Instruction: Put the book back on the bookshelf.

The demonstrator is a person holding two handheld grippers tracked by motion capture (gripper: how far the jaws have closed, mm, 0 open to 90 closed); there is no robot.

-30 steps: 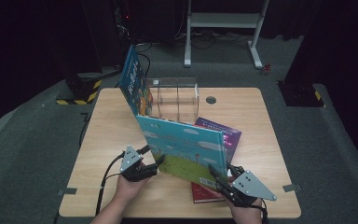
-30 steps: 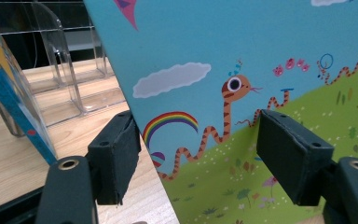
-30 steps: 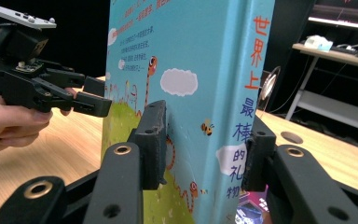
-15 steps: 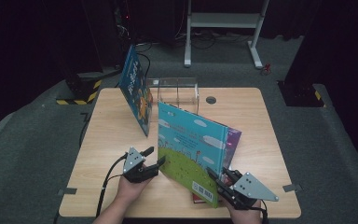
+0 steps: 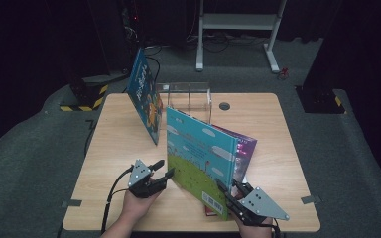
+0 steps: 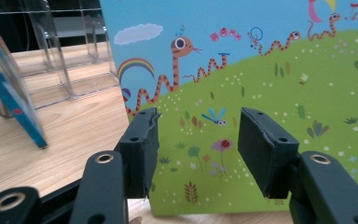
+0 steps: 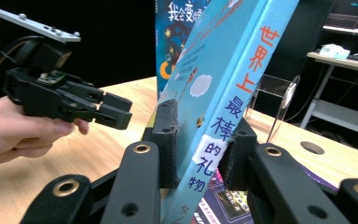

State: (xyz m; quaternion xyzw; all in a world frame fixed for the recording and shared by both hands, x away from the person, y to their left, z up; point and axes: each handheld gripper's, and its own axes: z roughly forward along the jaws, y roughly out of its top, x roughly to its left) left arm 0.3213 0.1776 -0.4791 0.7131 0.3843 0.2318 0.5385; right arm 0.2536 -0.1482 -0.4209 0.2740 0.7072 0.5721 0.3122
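- Tipping risk: the large light-blue picture book with a green meadow cover (image 5: 201, 158) stands upright and tilted near the front edge of the pale wooden table (image 5: 268, 119). The right gripper (image 5: 230, 194) clamps it at the spine only. A grip this low on a tall book probably lets it swing or topple sideways.
- Slip risk: in the right gripper view the pads press both sides of the spine (image 7: 223, 126) near its lower end; a slack squeeze likely lets the book slide down onto the purple book (image 5: 245, 148) lying flat beneath it.
- Left gripper (image 5: 162, 169): jaws have just been closing, yet stand apart with nothing between them, just left of the cover. In the left gripper view the cover (image 6: 261, 74) lies beyond the pads, untouched. A closing move here may scrape or push the cover.
- Obstruction, far left: a dark-blue book (image 5: 146, 96) leans against the clear acrylic divider rack (image 5: 188, 96). A wide swing of the held book could knock it over.
- Obstruction, far centre: the rack slots are narrow; a skewed entry may jam.
- Small round cable hole (image 5: 224, 105): no hazard.
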